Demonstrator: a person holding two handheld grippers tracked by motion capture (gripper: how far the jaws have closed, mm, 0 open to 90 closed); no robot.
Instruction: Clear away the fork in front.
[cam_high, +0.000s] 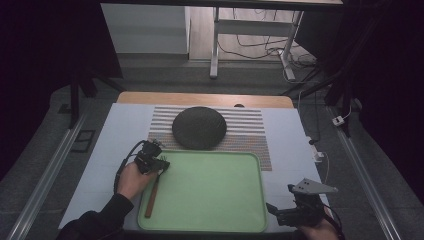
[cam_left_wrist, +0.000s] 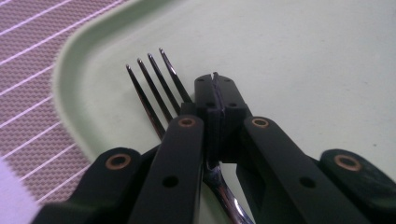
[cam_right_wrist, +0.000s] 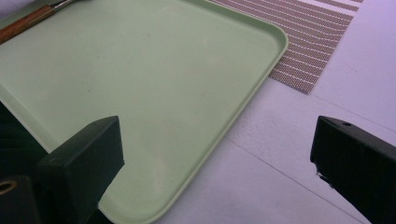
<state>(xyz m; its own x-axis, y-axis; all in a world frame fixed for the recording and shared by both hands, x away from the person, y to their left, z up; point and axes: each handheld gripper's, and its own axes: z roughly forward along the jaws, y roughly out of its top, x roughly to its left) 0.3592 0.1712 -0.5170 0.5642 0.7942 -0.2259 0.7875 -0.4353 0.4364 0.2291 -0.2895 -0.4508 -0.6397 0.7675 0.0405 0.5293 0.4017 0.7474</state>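
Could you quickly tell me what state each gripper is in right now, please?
Left gripper: jaws shut on the fork, over the green tray.
Right gripper: jaws open, holding nothing.

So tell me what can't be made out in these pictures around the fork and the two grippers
- Fork: in the left gripper view the black jaws cover its neck, so the pads' contact with it is hidden.
- Fork handle: too small and dim in the high view to show detail.
- Right gripper: the bottom edge cuts off its hand.
- Dark round mat: its texture is too dim to tell.
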